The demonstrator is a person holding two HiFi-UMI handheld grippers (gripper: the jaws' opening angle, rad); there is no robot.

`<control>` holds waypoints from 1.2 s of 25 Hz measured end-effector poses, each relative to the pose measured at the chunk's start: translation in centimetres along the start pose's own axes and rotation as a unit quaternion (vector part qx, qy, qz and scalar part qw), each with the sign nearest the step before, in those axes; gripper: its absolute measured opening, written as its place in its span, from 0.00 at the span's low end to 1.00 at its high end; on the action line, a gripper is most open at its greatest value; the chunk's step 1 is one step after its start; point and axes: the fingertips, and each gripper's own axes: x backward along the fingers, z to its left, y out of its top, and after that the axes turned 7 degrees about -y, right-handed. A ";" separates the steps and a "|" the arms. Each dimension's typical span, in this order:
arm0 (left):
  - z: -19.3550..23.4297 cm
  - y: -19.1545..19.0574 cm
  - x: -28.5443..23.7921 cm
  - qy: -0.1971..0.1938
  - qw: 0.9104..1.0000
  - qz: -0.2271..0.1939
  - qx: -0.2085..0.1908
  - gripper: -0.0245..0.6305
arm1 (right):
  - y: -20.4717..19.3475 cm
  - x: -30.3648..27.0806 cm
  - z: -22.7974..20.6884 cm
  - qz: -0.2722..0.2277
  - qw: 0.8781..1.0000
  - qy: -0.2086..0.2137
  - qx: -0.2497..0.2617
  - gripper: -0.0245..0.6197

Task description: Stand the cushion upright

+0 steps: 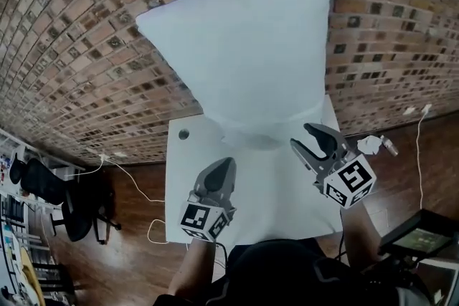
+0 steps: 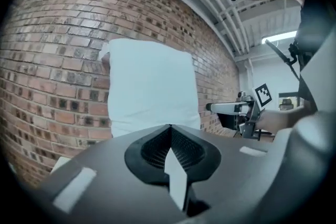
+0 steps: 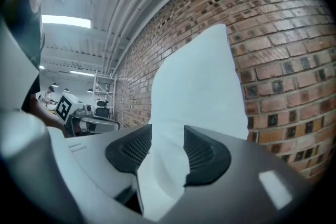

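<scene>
Brick wall (image 1: 72,46) backs a white table (image 1: 186,175), and the white cushion (image 1: 251,46) stands upright at the table's 12 o'clock edge, against the bricks. At about 7 o'clock over the table the left gripper (image 1: 226,164) has its jaws pressed together with nothing between them. At about 4 o'clock the right gripper (image 1: 301,136) points toward the cushion with its jaws apart, gripping nothing. At 9 o'clock a black chair (image 1: 57,197) stands on the wooden floor (image 1: 136,226).

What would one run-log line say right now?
cushion: upright against brick wall | left gripper: shut, empty | right gripper: open, empty
</scene>
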 end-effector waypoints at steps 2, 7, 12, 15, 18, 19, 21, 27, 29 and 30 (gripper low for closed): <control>-0.4 -0.1 1.5 -0.009 1.000 -0.007 0.009 0.04 | 1.2 1.2 2.3 -0.020 0.999 -0.011 0.037 0.30; -1.2 -0.8 6.7 -0.028 0.999 0.001 0.021 0.04 | 1.8 3.9 8.6 -0.021 0.998 -0.031 0.051 0.18; -2.3 -2.4 13.6 -0.052 0.998 0.003 0.042 0.04 | -0.2 6.3 15.1 0.013 0.998 -0.049 0.034 0.12; -3.1 -2.7 16.8 -0.067 0.997 0.009 0.047 0.04 | -0.7 8.3 19.2 0.017 0.998 -0.052 0.034 0.09; -4.8 -2.7 18.9 -0.087 0.995 0.009 0.040 0.04 | -0.9 10.9 21.4 0.019 0.997 -0.073 0.037 0.08; -5.6 -2.7 19.4 -0.092 0.995 0.005 0.040 0.04 | -0.6 11.9 21.9 0.014 0.996 -0.077 0.034 0.07; -7.4 -2.5 20.3 -0.102 0.994 -0.002 0.033 0.04 | 0.0 14.0 22.5 0.004 0.996 -0.081 0.025 0.05; -12.3 -1.3 23.0 -0.085 0.996 -0.008 0.037 0.04 | 0.8 20.0 23.3 -0.015 0.995 -0.096 -0.026 0.05; -13.9 -0.5 24.0 -0.075 0.997 -0.010 0.034 0.04 | 1.5 22.0 23.0 -0.021 0.994 -0.101 -0.040 0.05; -14.5 -0.4 24.4 -0.073 0.997 -0.007 0.025 0.04 | 1.6 22.8 22.9 -0.026 0.993 -0.103 -0.050 0.05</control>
